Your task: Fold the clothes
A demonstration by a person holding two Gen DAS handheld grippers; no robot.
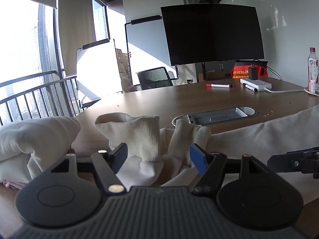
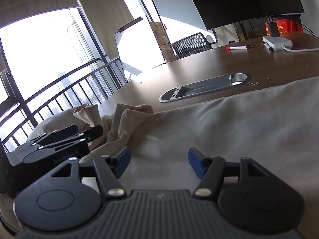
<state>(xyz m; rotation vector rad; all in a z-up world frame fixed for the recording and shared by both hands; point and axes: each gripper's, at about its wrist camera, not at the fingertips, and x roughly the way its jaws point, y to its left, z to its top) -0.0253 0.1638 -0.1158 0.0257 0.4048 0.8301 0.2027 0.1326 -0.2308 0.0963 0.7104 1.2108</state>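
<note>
Both sets low and level over the surface (image 1: 159, 101), left tongs (image 1: 158, 157) spread wide around the cream garment's (image 2: 229, 127) ribbed cuffs (image 1: 143, 131), right tongs (image 2: 158, 162) parted above its flat body.

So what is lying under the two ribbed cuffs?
Under the ribbed cuffs lies more cream cloth, resting on the wooden table. How the sleeves run below them is covered by folds.
</note>
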